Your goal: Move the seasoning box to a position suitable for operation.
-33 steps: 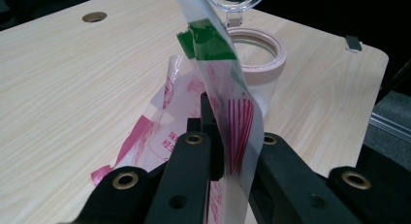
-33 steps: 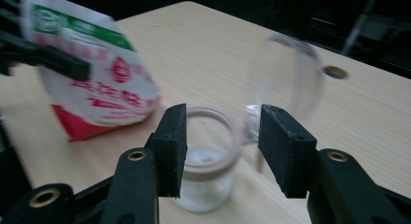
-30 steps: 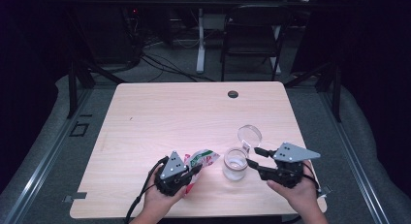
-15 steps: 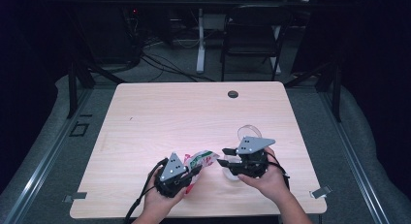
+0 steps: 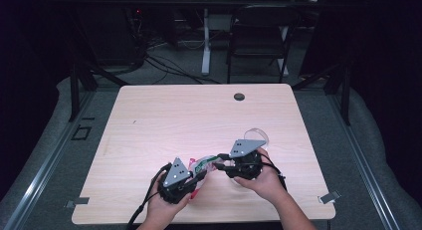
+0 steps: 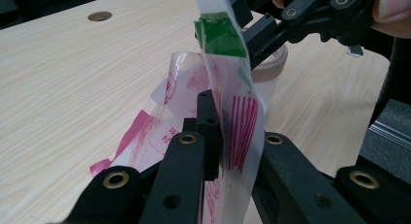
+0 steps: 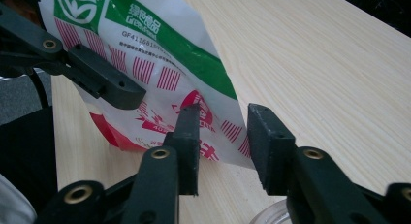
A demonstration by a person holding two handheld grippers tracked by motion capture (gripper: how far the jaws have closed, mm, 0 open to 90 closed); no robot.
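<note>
1. A printed plastic bag point(image 5: 205, 165) in white, green and red is held up just above the near part of the tabletop point(image 5: 164, 120), between the two tools.
2. The left tool point(image 6: 228, 136) is clamped tight on the bag's lower part, the film pinched flat between its pads.
3. The right tool point(image 7: 223, 136) sits at the bag's edge with its jaws about half apart. They have just been closing, and a corner of the bag lies between them; I cannot tell whether the pads press on it.
4. In the high view the left tool point(image 5: 186, 179) and right tool point(image 5: 221, 163) face each other across the bag.
5. A clear glass jar point(image 6: 272, 65) stands on the tabletop just behind the bag, under the right hand point(image 5: 261, 180).
6. A round clear lid point(image 5: 256, 136) lies just beyond that hand.
7. A dark cable hole point(image 5: 239, 96) sits near the far edge, well apart from everything.
</note>
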